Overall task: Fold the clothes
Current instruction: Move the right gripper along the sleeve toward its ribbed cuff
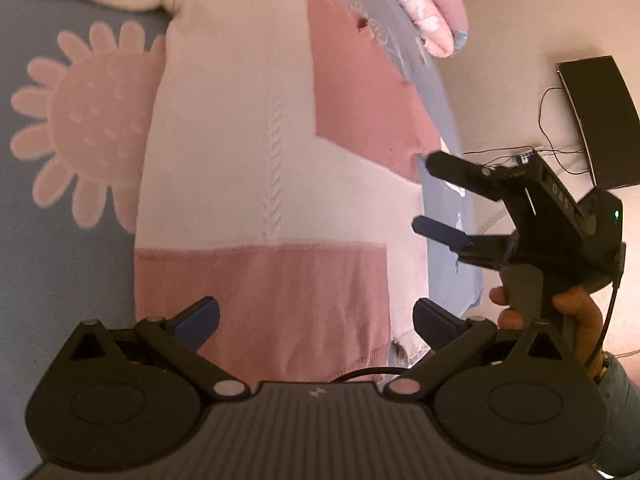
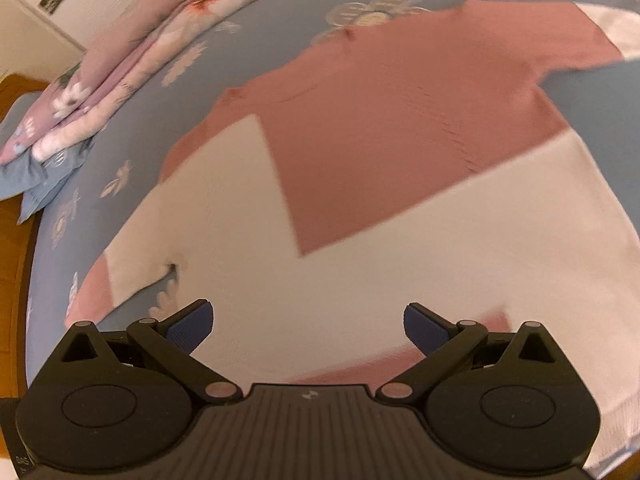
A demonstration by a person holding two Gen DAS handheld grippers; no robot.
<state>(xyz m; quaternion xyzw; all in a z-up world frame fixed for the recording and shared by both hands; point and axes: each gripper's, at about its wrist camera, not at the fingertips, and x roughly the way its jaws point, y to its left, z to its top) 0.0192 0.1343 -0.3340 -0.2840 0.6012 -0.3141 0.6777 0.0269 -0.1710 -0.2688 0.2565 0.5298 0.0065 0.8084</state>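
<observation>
Two-tone pink-and-cream sweater (image 2: 360,184), spread flat

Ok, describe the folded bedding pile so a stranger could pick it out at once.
Start from the blue-grey floral bedsheet that covers the bed under the pink and cream knitted sweater. Follow the sheet to its far edge by the wooden bed frame. There lies the pink flower-print folded quilt, the only stacked, layered fabric; the sweater beside it is spread flat in plain colour blocks.
</observation>
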